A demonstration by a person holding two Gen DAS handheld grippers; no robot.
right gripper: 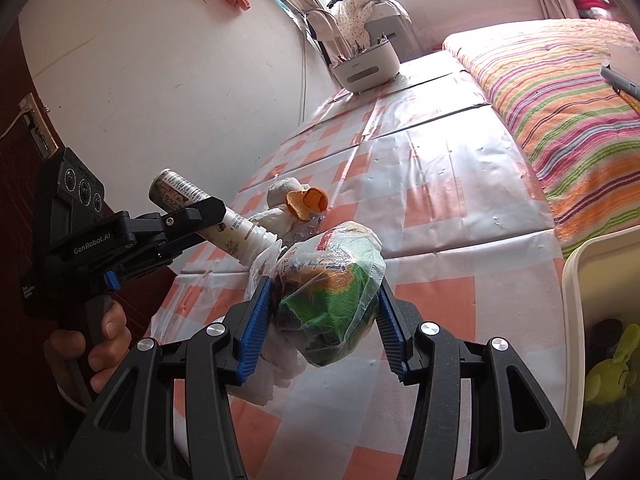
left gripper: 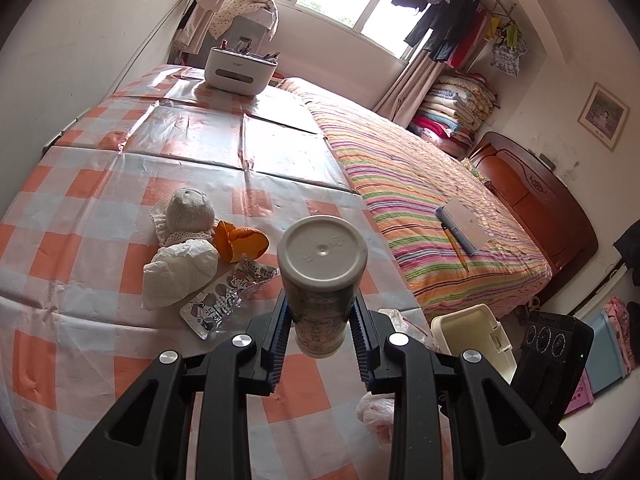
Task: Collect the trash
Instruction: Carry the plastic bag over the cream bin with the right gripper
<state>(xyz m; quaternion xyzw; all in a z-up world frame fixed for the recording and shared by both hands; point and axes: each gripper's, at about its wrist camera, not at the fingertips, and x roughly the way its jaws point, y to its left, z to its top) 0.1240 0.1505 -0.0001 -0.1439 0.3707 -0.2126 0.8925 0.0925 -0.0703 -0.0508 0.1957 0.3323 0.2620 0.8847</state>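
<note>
The table (left gripper: 100,184) under its checked plastic cloth sits against the striped bed (left gripper: 420,184). A cream bin (left gripper: 468,328) stands off the table's near corner, beside the bed; it looks like where the trash goes.

The right claw (right gripper: 324,312) is clenched on a bagged bundle (right gripper: 332,300) of green and orange waste, held just above the table. The thin bag bulges past the pads, so a loose fold could slip and drop the lot short of the bin.

The left claw (left gripper: 320,320) grips a bottle (left gripper: 320,272) across its body, lifted clear of the table with its base toward the camera. The round, smooth wall could roll or slide out if the grip eases or the wrist tips too far.

Left on the table, close together: a crumpled tissue (left gripper: 180,276), a knitted ball (left gripper: 190,210), orange peel (left gripper: 240,244) and a torn wrapper (left gripper: 224,300). The flat wrapper may be hard to pinch off the slick cloth.
</note>
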